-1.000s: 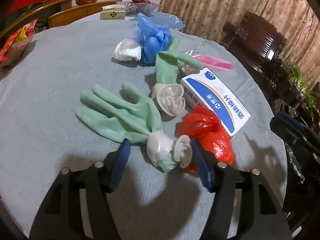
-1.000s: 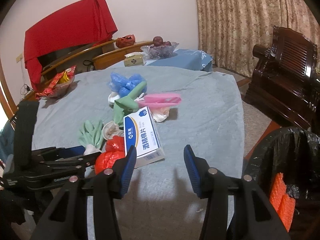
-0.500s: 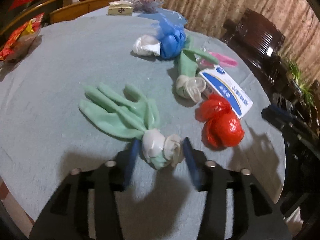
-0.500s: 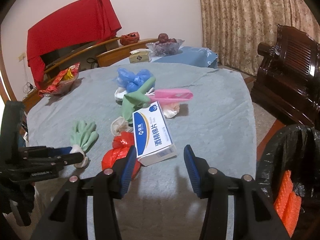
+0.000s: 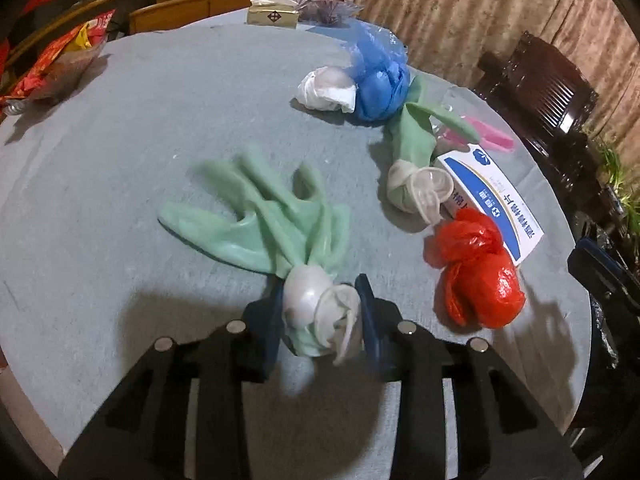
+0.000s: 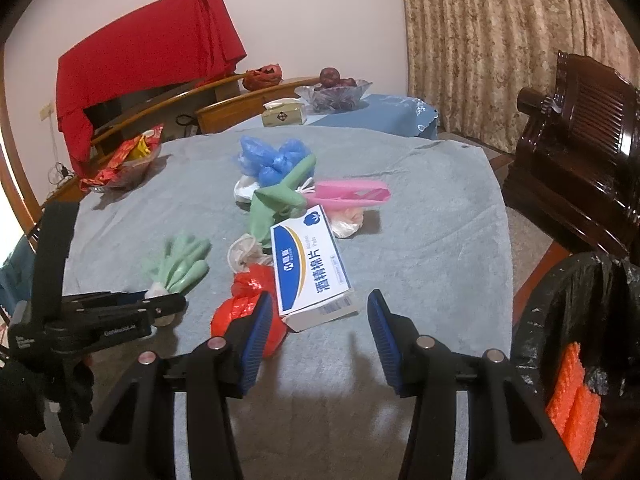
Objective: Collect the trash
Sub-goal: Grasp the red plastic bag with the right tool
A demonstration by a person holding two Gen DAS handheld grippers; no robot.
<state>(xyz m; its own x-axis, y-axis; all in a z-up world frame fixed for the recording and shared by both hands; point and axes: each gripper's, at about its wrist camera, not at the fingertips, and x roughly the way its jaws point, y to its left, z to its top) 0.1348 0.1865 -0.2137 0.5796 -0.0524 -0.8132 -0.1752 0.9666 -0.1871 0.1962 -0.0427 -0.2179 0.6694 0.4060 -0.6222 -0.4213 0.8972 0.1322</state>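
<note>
The left gripper (image 5: 320, 316) had its fingers pinched on the cuff of the green glove (image 5: 264, 216) near the tabletop's (image 5: 120, 128) near edge. The right gripper (image 6: 320, 332) hung wide open, holding nothing, just before the box (image 6: 310, 268).

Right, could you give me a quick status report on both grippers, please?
Left gripper shut on green glove at its rolled cuff. Right gripper open, empty, hovering near the white box. Red bag lies beside the glove, not blocking.
</note>
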